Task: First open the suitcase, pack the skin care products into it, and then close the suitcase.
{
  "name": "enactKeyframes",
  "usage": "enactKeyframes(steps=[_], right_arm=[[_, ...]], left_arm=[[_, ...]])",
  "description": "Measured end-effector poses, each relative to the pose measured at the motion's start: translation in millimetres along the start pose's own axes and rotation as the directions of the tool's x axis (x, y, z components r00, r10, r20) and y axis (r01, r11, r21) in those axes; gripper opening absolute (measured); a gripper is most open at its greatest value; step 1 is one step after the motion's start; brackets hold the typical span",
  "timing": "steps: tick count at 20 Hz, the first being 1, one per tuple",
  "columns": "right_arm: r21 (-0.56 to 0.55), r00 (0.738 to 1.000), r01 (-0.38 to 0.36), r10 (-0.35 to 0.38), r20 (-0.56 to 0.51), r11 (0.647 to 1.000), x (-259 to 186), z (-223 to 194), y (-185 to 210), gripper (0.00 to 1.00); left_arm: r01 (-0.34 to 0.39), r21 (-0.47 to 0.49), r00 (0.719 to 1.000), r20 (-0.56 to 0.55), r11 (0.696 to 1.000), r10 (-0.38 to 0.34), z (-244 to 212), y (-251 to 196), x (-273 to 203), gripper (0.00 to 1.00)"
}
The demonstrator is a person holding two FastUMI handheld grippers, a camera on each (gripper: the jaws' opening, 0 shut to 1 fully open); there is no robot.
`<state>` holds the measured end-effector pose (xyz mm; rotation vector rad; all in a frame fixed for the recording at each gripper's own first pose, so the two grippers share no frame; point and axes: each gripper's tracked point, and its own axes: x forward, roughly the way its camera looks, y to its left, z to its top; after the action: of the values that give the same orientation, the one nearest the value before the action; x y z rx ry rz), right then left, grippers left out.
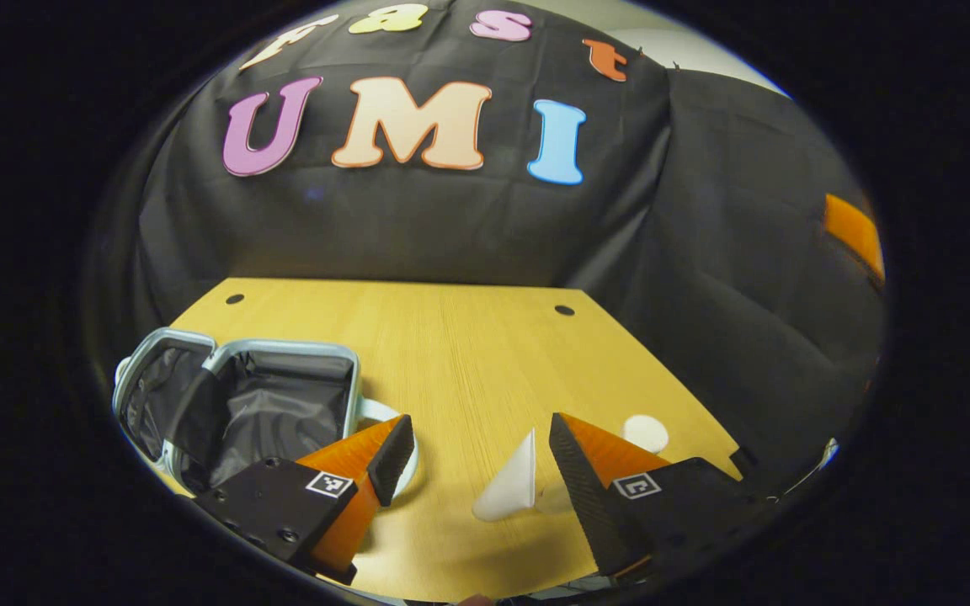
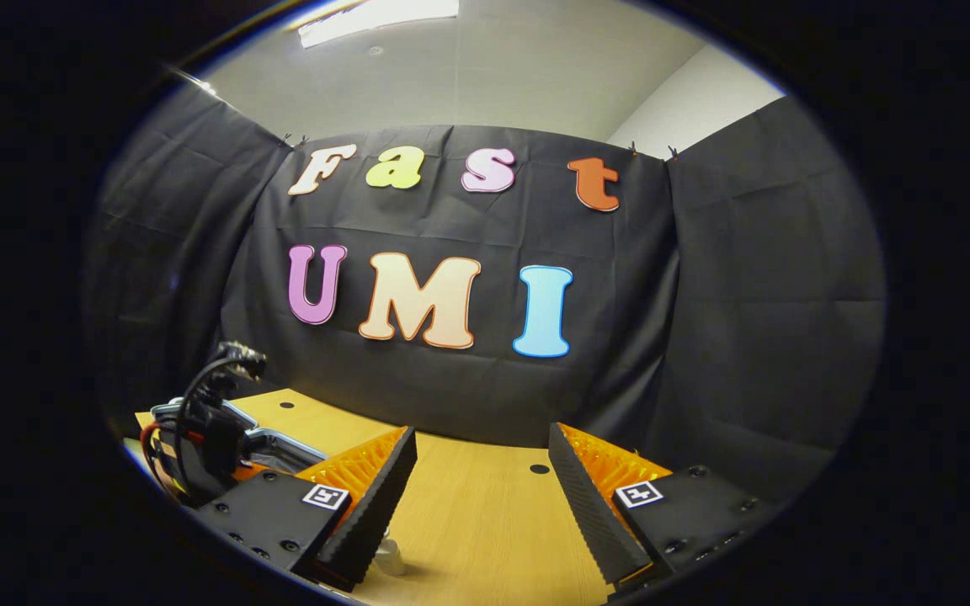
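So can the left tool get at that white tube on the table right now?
Probably yes: the left tool is open, the tube lies on the bare table between its fingers, and nothing blocks it.

The pale-blue-rimmed suitcase (image 1: 241,396) has dark grey lining; white skin care products (image 1: 512,488) lie on the yellow wood-grain table (image 1: 451,353).

suitcase (image 1: 237,404) near side cut by left finger, white tube (image 1: 508,488) base hidden — item (image 2: 388,555) unclear
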<state>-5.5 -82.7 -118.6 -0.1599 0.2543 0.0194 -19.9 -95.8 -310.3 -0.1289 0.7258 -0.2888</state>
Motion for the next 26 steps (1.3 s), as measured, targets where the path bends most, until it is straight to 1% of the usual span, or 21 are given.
enactKeyframes(steps=[4, 8, 9, 10, 12, 13, 15, 17, 19, 20, 21, 22, 23, 24, 25, 26], right_arm=[[-0.012, 1.000, 0.000, -0.001, -0.020, 1.000, -4, -6, -1, 0.99], [-0.022, 1.000, -0.001, 0.001, -0.029, 1.000, -7, -9, 2, 0.99], [-0.024, 1.000, -0.003, 0.002, -0.030, 1.000, -7, -9, 5, 0.99], [-0.025, 1.000, -0.006, 0.005, -0.031, 1.000, -7, -9, 7, 0.99], [-0.025, 0.999, -0.015, 0.014, -0.035, 1.000, -6, -11, 14, 0.99], [-0.023, 0.999, -0.021, 0.020, -0.035, 0.999, -5, -13, 18, 0.99], [-0.018, 0.999, -0.037, 0.036, -0.040, 0.999, -2, -18, 27, 0.98], [-0.010, 0.997, -0.053, 0.053, -0.056, 0.999, 5, -31, 38, 0.98], [0.005, 0.993, -0.079, 0.079, -0.087, 0.997, 13, -48, 53, 0.99], [0.012, 0.991, -0.090, 0.090, -0.099, 0.996, 17, -56, 60, 0.99], [0.019, 0.988, -0.101, 0.102, -0.114, 0.995, 20, -64, 66, 0.99], [0.025, 0.985, -0.112, 0.114, -0.129, 0.993, 23, -74, 74, 0.99], [0.032, 0.981, -0.123, 0.126, -0.144, 0.992, 26, -84, 81, 0.99], [0.038, 0.977, -0.133, 0.137, -0.161, 0.990, 29, -94, 88, 0.99], [0.044, 0.974, -0.143, 0.148, -0.173, 0.989, 30, -102, 94, 1.00], [0.049, 0.970, -0.148, 0.155, -0.185, 0.988, 31, -110, 98, 0.99]], left_arm=[[0.002, 0.001, 0.998, -0.069, 1.000, -0.002, -35, -2, 13, 0.96], [0.027, 0.006, 0.990, -0.136, 1.000, -0.026, -70, -7, 26, 0.94], [0.036, 0.011, 0.990, -0.140, 0.999, -0.034, -74, -8, 30, 0.88], [0.047, 0.015, 0.989, -0.141, 0.999, -0.044, -77, -11, 32, 0.74], [0.028, 0.047, 0.991, -0.136, 0.998, -0.022, -76, -5, 34, 0.48], [0.037, 0.055, 0.989, -0.148, 0.998, -0.029, -78, -6, 32, 0.34], [0.062, 0.051, 0.988, -0.147, 0.997, -0.054, -72, -13, 26, 0.29], [0.065, 0.068, 0.990, -0.130, 0.996, -0.056, -55, -9, 17, 0.28], [0.055, 0.087, 0.993, -0.106, 0.995, -0.045, -37, 0, 6, 0.28], [0.046, 0.089, 0.995, -0.096, 0.995, -0.037, -28, 6, 0, 0.24], [0.041, 0.084, 0.996, -0.087, 0.996, -0.034, -19, 13, -6, 0.28], [0.031, 0.075, 0.997, -0.078, 0.997, -0.025, -12, 19, -12, 0.28], [0.017, 0.067, 0.998, -0.068, 0.998, -0.013, -5, 26, -17, 0.31], [0.000, 0.063, 0.998, -0.064, 0.998, 0.004, 1, 34, -23, 0.28], [-0.013, 0.059, 0.998, -0.059, 0.998, 0.017, 6, 42, -28, 0.28], [-0.026, 0.056, 0.998, -0.054, 0.998, 0.029, 12, 49, -33, 0.28]])
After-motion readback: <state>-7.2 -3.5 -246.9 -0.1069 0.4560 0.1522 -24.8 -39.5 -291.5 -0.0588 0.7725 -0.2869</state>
